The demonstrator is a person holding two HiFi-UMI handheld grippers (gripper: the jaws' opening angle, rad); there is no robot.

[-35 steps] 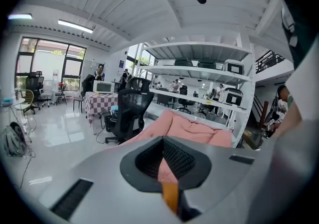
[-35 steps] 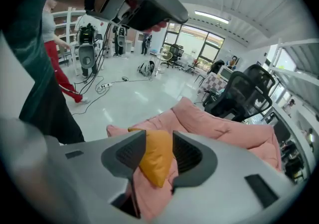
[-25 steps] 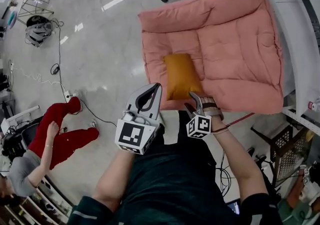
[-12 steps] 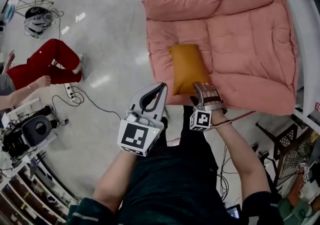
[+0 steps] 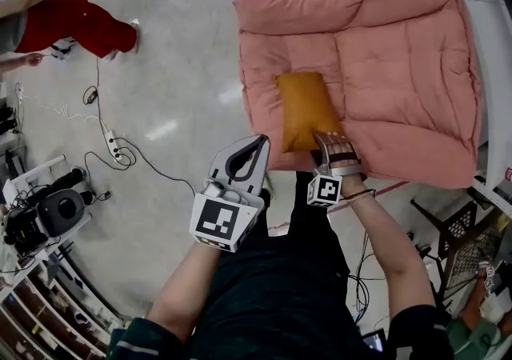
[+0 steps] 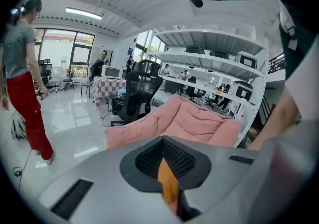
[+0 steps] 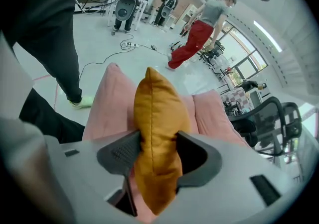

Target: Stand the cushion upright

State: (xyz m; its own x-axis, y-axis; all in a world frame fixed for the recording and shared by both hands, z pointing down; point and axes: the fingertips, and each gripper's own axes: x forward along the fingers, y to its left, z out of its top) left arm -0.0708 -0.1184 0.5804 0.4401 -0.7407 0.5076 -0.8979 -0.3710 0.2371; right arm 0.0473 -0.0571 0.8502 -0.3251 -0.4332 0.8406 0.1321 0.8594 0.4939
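1. Cushion (image 5: 306,110): orange, lying flat on the pink pad (image 5: 400,70), its long axis running away from me; not yet upright.
2. Right tongs (image 5: 330,142): a second ago they hung just short of the cushion's near end; now they sit on it. The jaws have just been closing, and both pads now press into that end, with the stuffing bulging between them.
3. Left tongs (image 5: 258,146): jaws together and empty, held just off the pad's near edge, beside the right tongs.
4. Meaning for the task: I judge the reach finished and the grip made, so tilting the cushion up onto its far end comes next. With only one soft end pinched, it may sag or slip.
5. Person in red trousers (image 5: 80,22): has walked from my near left to the far left, well apart from the pad.
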